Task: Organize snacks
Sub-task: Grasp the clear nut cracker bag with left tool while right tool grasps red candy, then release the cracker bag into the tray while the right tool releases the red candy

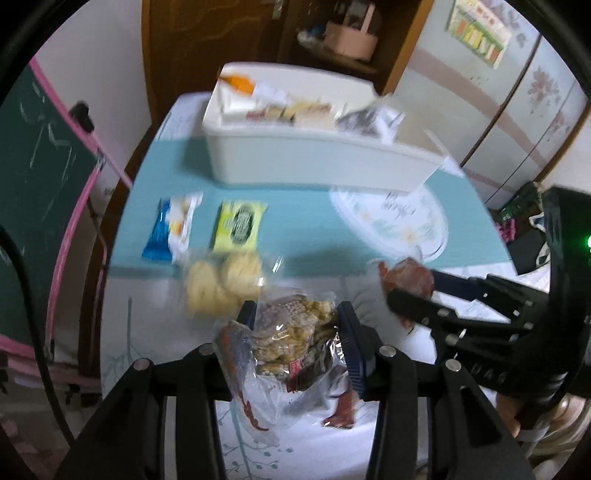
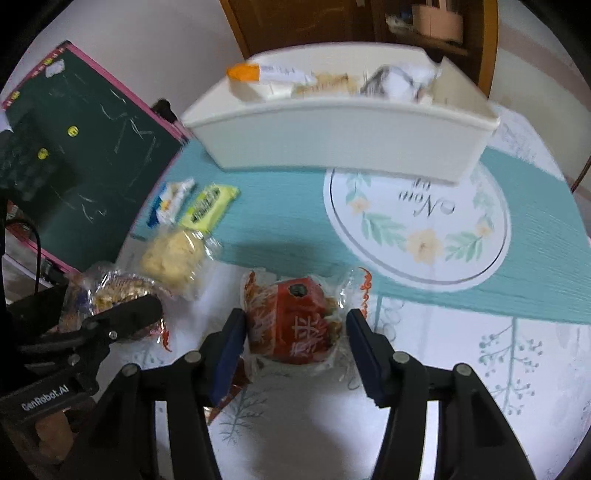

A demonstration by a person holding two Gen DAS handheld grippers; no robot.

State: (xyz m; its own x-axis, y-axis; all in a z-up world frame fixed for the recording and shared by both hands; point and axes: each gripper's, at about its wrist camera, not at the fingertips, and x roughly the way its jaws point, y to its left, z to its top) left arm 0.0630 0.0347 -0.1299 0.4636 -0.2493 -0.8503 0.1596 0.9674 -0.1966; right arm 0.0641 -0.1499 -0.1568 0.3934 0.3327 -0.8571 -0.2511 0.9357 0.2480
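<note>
Fingers [image 2: 231, 350] flank red snack pack [image 2: 295, 325]; neighbouring arm [image 2: 48, 398] seemingly reads "GenRobot.AI".

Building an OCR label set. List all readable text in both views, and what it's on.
"GenRobot.AI": on the left gripper, body side, right wrist view.
"N...": script lettering, upside down, on the tablecloth medallion; the rest is blurred.
A large white character on the red snack pack: too blurred to give.
Green-yellow packet, blue-white packet, wall poster, packets in the white bin: print unreadable.
</note>
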